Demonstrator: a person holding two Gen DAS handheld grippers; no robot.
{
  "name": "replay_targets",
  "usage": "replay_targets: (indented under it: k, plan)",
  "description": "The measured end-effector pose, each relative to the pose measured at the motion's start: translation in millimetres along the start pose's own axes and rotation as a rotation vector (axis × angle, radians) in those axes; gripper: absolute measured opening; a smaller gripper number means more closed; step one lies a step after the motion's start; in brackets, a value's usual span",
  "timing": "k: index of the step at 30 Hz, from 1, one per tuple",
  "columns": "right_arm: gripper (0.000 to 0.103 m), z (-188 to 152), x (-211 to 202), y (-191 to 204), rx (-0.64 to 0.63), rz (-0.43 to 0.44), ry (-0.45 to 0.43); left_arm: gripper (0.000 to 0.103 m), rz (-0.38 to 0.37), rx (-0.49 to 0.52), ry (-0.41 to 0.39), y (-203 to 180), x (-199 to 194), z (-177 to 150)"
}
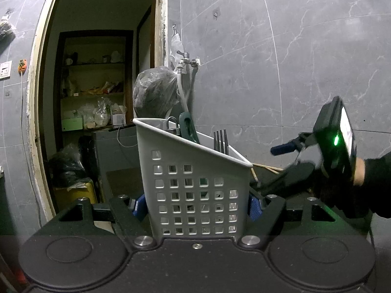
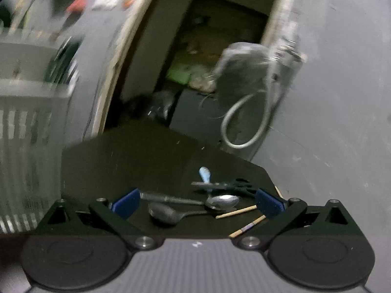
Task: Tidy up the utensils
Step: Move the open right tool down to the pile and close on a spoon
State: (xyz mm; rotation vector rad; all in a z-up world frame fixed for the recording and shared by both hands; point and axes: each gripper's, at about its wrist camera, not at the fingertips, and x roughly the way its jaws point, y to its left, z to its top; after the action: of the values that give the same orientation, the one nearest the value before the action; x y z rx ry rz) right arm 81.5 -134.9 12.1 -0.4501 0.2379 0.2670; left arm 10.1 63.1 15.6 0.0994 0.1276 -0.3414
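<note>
My left gripper [image 1: 196,205] is shut on a white perforated utensil holder [image 1: 193,183], its blue pads pressed on both sides. The holder carries a fork [image 1: 220,141], a green-handled tool [image 1: 188,127] and a metal piece. My right gripper [image 2: 196,204] is open and empty, low over the dark counter [image 2: 146,156]. Between its blue pads lie a shiny metal spoon [image 2: 221,201], a dark spoon [image 2: 163,213], a blue-handled utensil [image 2: 205,174], a dark utensil [image 2: 234,185] and wooden chopsticks [image 2: 235,212]. The right gripper also shows at the right of the left wrist view [image 1: 288,147].
Grey marble-tiled wall [image 1: 281,61] behind, with a tap [image 1: 187,59] and white hose [image 2: 244,122]. A bagged bundle [image 1: 156,92] stands behind the holder. A doorway [image 1: 97,73] opens to shelves. The holder appears blurred at the left of the right wrist view [image 2: 27,134].
</note>
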Motion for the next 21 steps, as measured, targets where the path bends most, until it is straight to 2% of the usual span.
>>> replay_targets:
  k: [3,6,12,18,20,21]
  plan:
    - [0.102,-3.6,13.2,20.7,-0.15,-0.01,-0.007,0.077,0.0,0.0,0.0,0.6,-0.1,-0.1]
    - [0.094,-9.1,24.9,38.1,-0.254,-0.006,-0.002,0.077,0.0,0.002,0.001,0.4,-0.4,0.1]
    - [0.08,-12.4,34.9,55.7,-0.326,0.0,0.009,0.077,0.001,0.001,0.001,-0.8,0.7,0.6]
    - [0.056,-16.5,43.5,57.9,-0.36,-0.001,0.052,0.077,0.001,0.002,0.001,-0.8,0.7,0.7]
    - [0.045,-17.0,47.2,56.4,-0.36,0.014,0.072,0.077,0.001,0.002,0.002,-0.3,0.5,0.7]
    - [0.043,-17.5,47.9,55.7,-0.361,0.02,0.077,0.077,0.001,0.002,0.002,-0.2,0.5,0.6]
